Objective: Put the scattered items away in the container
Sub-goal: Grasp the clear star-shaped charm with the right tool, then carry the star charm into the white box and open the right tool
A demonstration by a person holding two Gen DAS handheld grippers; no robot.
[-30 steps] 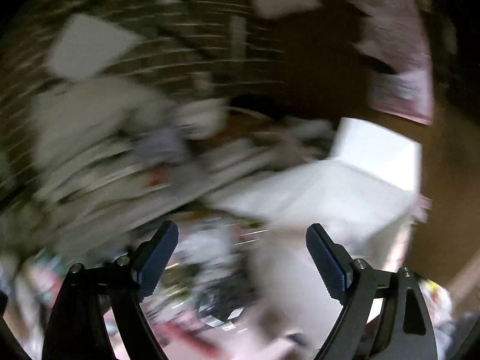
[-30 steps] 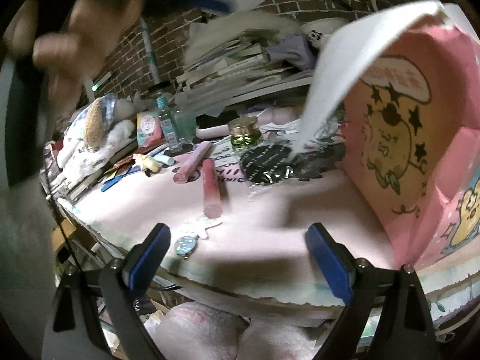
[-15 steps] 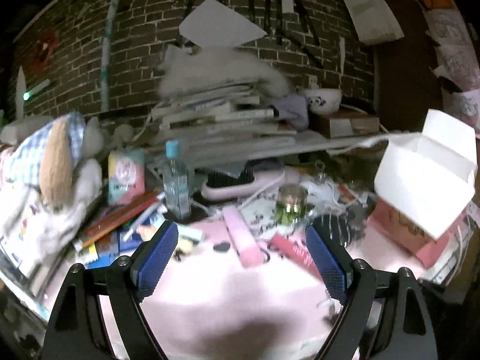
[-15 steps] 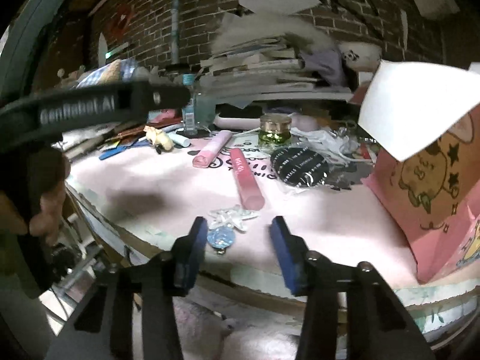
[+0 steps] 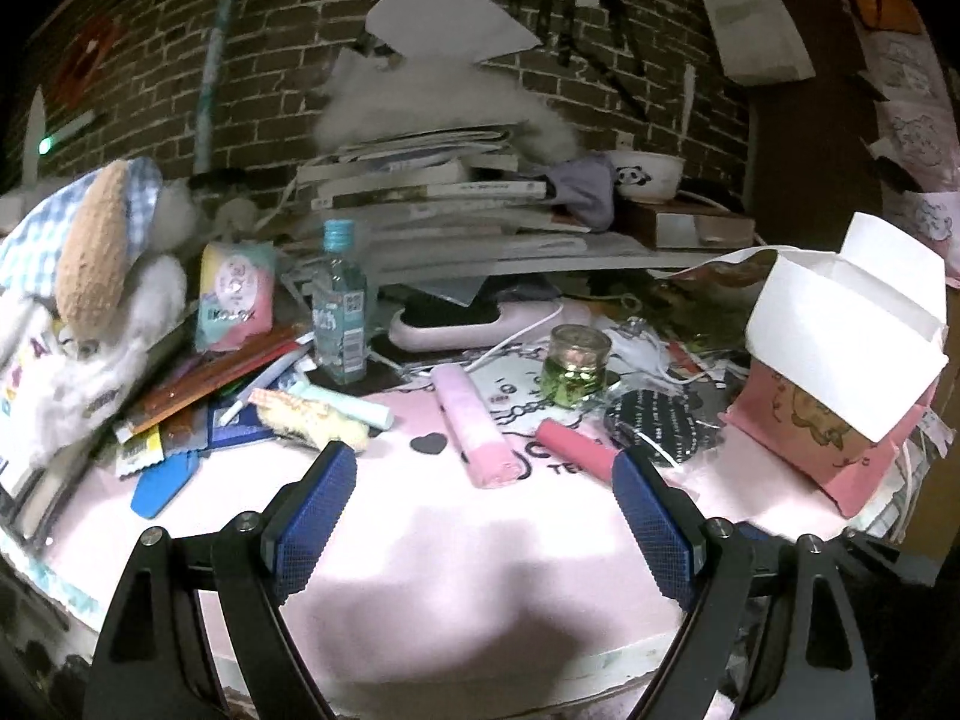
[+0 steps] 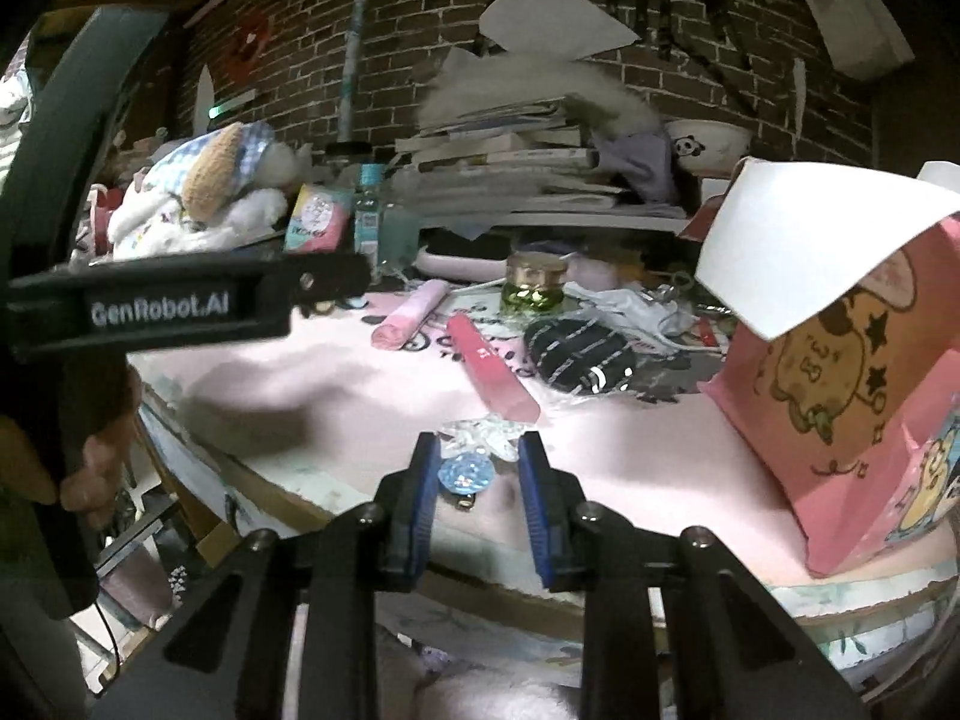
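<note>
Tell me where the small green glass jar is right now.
In the left wrist view the green jar stands right of centre on the pink mat, between the pale pink tube and the black striped pouch.

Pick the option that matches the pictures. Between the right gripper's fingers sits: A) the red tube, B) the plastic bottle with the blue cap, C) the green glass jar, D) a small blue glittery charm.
D: in the right wrist view the right gripper has its fingers narrowed around the small blue glittery charm near the table's front edge, not visibly touching it, while the red tube lies farther back.
</note>
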